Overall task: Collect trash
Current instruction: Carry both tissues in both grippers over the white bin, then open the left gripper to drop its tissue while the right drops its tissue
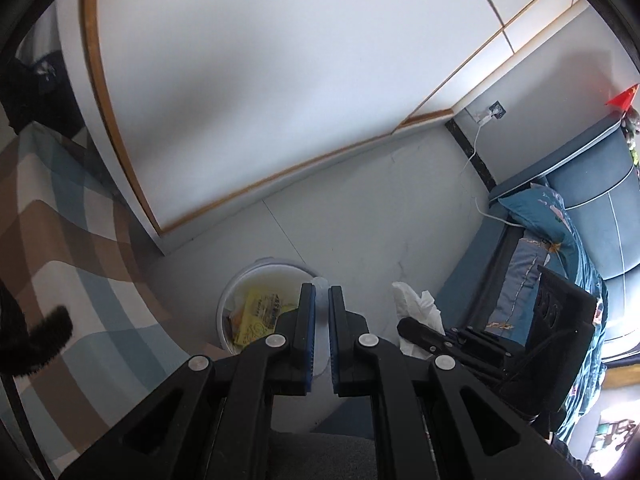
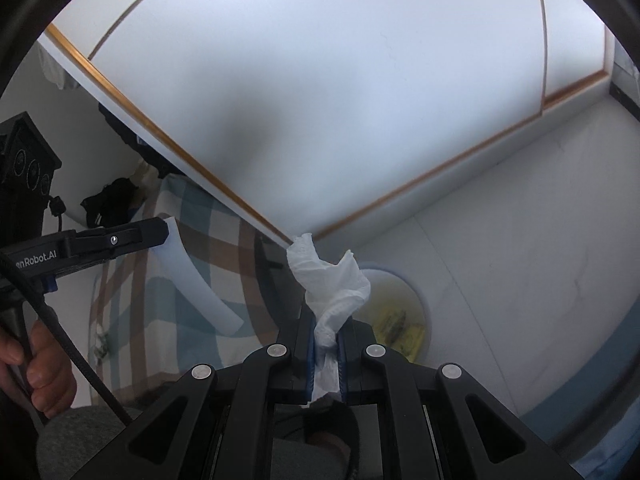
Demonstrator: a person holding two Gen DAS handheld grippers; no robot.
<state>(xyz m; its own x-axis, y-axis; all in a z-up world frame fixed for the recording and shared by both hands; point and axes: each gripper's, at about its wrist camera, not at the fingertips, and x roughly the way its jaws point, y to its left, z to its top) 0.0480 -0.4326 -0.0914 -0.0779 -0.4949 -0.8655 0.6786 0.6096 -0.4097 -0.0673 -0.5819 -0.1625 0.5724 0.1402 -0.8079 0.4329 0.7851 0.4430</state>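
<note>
The right claw grips a crumpled tissue above the near rim of the white bin on the floor. The left claw pinches a thin clear scrap. Released early, the light tissue could drift outside. Only the left view shows the yellow wrapper clearly; only the right shows the hand.

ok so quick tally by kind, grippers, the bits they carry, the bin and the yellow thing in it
hand-held gripper: 2 (left, right)
tissue: 1, in the right one
white strip: 1, in the left one
trash bin: 1
yellow wrapper: 1, inside the bin
total: 6
</note>
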